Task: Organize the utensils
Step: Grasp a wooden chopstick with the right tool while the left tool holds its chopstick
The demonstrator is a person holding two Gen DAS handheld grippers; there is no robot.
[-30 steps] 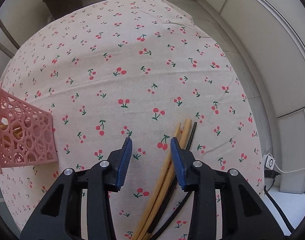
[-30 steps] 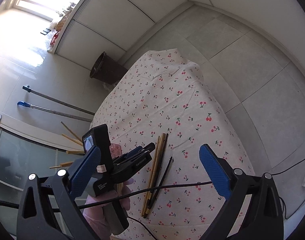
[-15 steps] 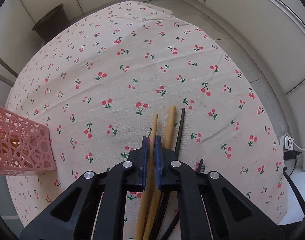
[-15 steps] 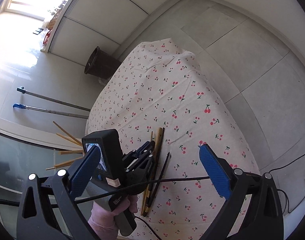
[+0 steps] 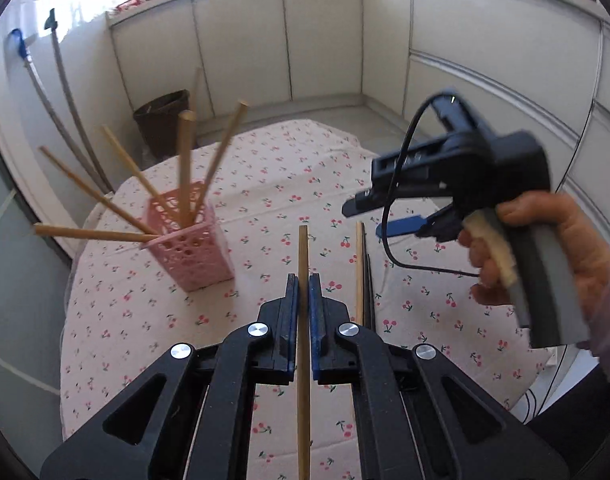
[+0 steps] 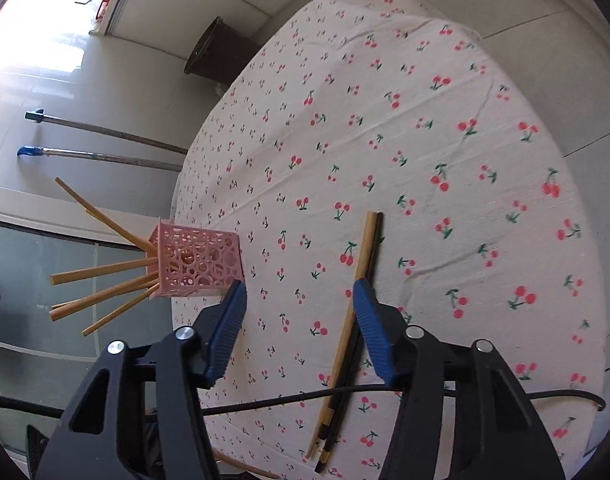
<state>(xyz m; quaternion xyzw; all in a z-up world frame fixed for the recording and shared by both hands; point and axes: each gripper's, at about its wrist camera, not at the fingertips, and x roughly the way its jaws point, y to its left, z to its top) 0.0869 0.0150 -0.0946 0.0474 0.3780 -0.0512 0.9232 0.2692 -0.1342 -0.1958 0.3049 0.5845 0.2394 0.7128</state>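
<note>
My left gripper (image 5: pixel 303 280) is shut on a wooden chopstick (image 5: pixel 303 248), held in the air and pointing forward. Ahead and to the left stands the pink lattice holder (image 5: pixel 193 248) with several wooden chopsticks fanned out of it. A wooden chopstick (image 6: pixel 363 256) and black chopsticks (image 6: pixel 379 236) lie together on the cherry-print cloth. My right gripper (image 6: pixel 299 304), held by a hand (image 5: pixel 565 248), hovers low over them. Its jaws are closing, the pads do not press on anything, and the pair lies just inside the right finger (image 6: pixel 369 312). The pink holder (image 6: pixel 197 264) sits left of that gripper.
The round table's cloth (image 6: pixel 425 120) drops off at its edges on all sides. A dark bin (image 6: pixel 217 56) stands on the floor beyond the table. Two long poles (image 6: pixel 105 144) lean near the wall. A black cable (image 6: pixel 305 396) crosses under the right gripper.
My left gripper shut on one wooden chopstick, lifted it off the cloth and swung toward the pink holder. My right gripper came down over the remaining chopsticks with its jaws narrower.
</note>
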